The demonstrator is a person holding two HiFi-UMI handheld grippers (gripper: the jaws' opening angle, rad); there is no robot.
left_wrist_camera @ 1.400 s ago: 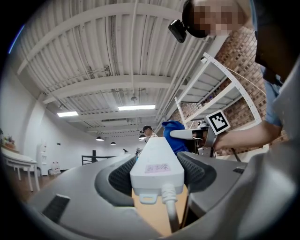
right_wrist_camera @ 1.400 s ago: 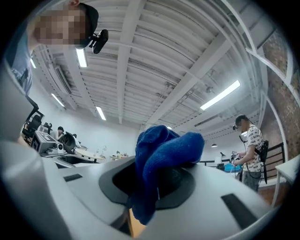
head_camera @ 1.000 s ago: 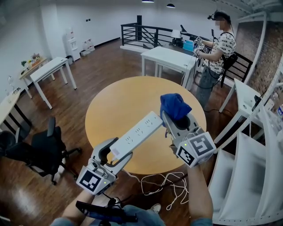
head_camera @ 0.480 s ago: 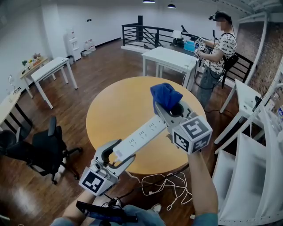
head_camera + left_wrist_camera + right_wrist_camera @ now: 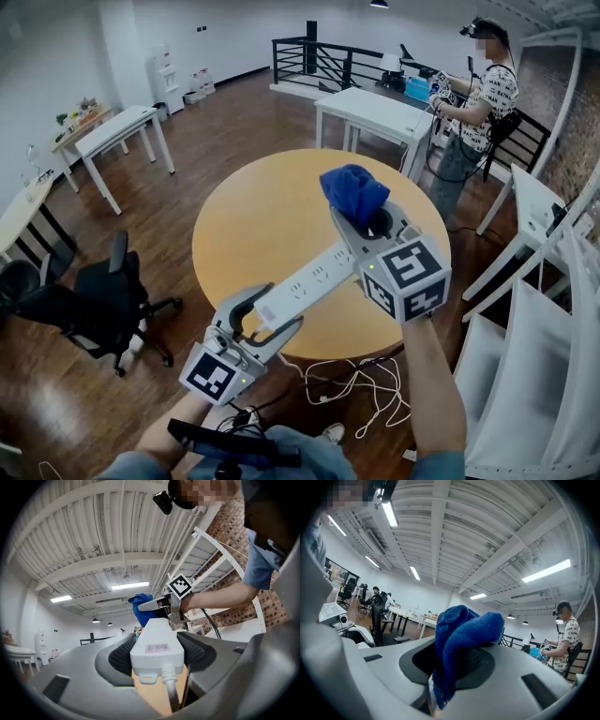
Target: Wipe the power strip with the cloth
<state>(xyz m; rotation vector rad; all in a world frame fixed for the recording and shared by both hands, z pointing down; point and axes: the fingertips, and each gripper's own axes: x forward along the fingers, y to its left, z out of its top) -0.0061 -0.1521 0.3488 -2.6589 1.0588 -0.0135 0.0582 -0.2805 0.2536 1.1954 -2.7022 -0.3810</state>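
Note:
My left gripper is shut on the cable end of a white power strip and holds it level above the round wooden table. In the left gripper view the strip sits between both pads, its cable running down toward me. My right gripper is shut on a bunched blue cloth, which hangs over the strip's far end. That far end is hidden behind the right gripper. In the right gripper view the cloth fills the jaws of the gripper. From the left gripper view, the cloth shows just beyond the strip.
The strip's white cable lies coiled on the wooden floor below the table's near edge. A black office chair stands at the left. White shelving is close on the right. A person stands by a white table at the back.
My right gripper has swung left with the cloth, from beside the strip's far end to over it, and has rolled. The left gripper and strip have hardly moved.

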